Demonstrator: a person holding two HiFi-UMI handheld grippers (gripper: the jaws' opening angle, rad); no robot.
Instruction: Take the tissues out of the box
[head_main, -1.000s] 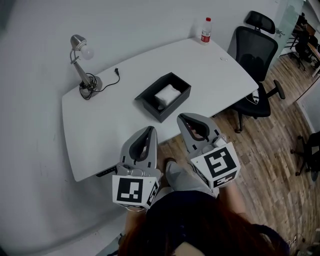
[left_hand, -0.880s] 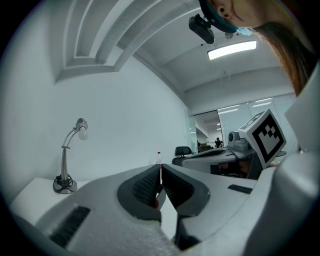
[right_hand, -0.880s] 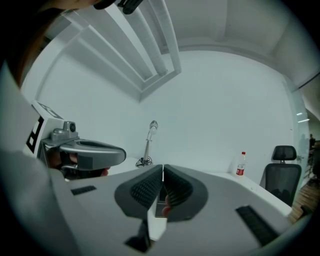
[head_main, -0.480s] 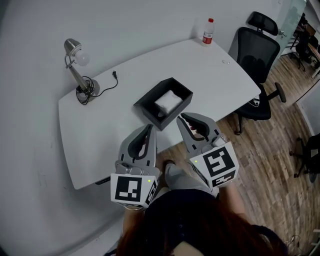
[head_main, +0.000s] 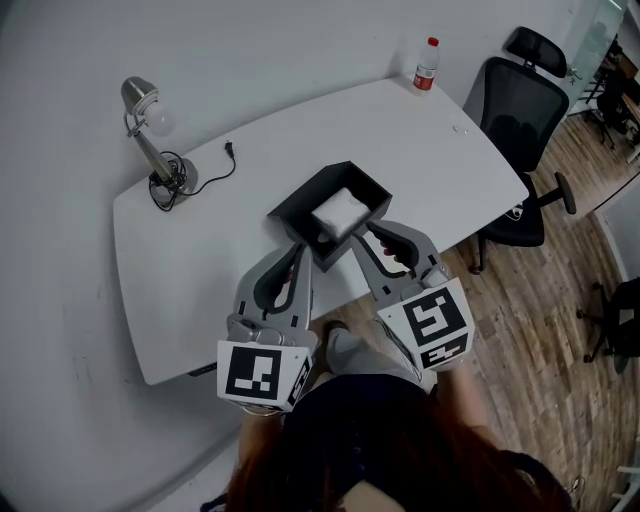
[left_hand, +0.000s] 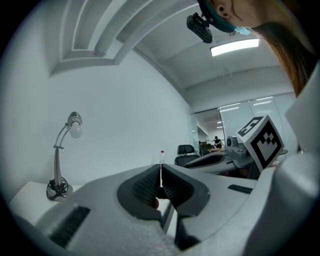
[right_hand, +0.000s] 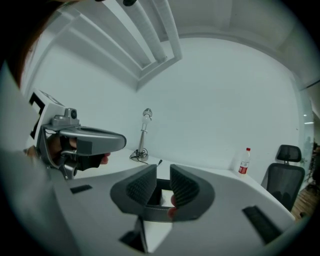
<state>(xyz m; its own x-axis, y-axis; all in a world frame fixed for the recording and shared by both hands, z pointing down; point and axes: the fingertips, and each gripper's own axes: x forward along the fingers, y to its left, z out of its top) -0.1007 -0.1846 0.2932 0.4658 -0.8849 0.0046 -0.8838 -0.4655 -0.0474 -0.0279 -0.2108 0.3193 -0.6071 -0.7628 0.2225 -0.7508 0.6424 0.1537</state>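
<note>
The left claw (head_main: 297, 252), jaws together and empty, hovers by the near corner of the black open-topped box (head_main: 292, 221) on the white counter (head_main: 200, 262), and its white tissue stack (head_main: 340, 212) lies just ahead-left of the nearer right claw (head_main: 372, 231), whose jaws have just been opening with nothing between them.

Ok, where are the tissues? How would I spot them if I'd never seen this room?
Find the big white desk. Near its front edge sits an open black box, and the tissues are the white block lying inside it. The desk lamp and red-capped bottle stand on the bare desk; only the tissues are boxed in.
</note>
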